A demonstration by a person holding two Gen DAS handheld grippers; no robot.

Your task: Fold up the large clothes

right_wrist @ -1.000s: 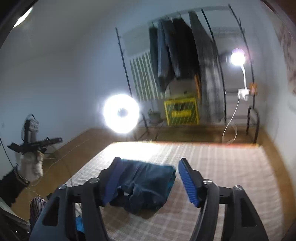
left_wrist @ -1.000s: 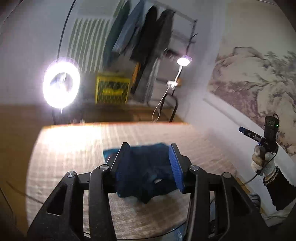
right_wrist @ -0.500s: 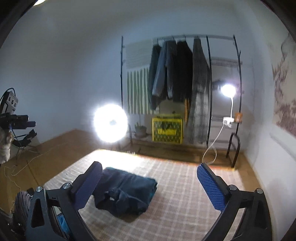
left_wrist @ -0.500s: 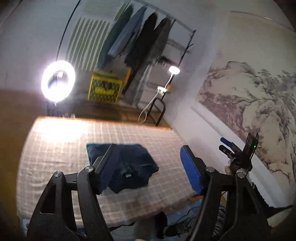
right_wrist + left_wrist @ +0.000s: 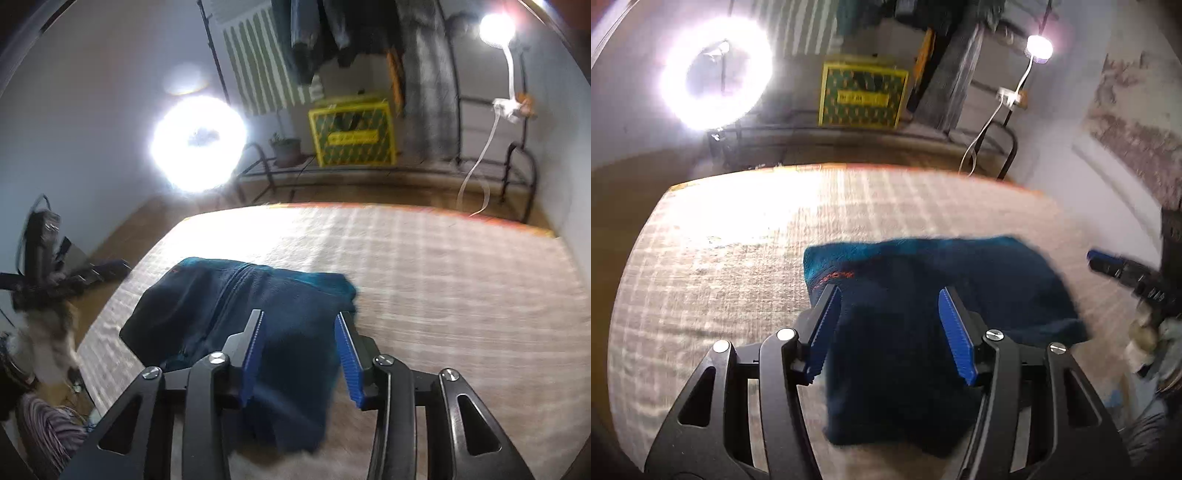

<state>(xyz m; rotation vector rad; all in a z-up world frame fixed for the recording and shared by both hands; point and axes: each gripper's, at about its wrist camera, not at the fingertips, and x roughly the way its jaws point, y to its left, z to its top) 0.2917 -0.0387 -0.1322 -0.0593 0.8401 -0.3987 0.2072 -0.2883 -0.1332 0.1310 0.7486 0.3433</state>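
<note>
A dark blue folded garment (image 5: 960,266) (image 5: 207,295) with a zip and small orange lettering lies on the checked bed cover (image 5: 738,258) (image 5: 443,277). My left gripper (image 5: 889,291) points down over the garment's near left part. Its blue pads stand apart and are closing, with cloth seen between them but no pad pressing on it. My right gripper (image 5: 299,315) hangs over the garment's near right part, its jaws also closing and apart. A gloved hand (image 5: 1145,332) (image 5: 48,332) shows at each view's edge. Both views are blurred.
A bright ring light (image 5: 713,74) (image 5: 199,144), a yellow crate (image 5: 862,94) (image 5: 352,134) and a rack of hanging clothes (image 5: 332,29) stand beyond the bed's far edge. A clip lamp (image 5: 1039,47) (image 5: 496,26) glows at the back right. A striped bundle (image 5: 48,428) lies on the floor.
Both grippers have dropped and moved in over the garment, which now looks larger. Their jaws, wide apart half a second ago, have narrowed. The garment has not shifted on the bed.
</note>
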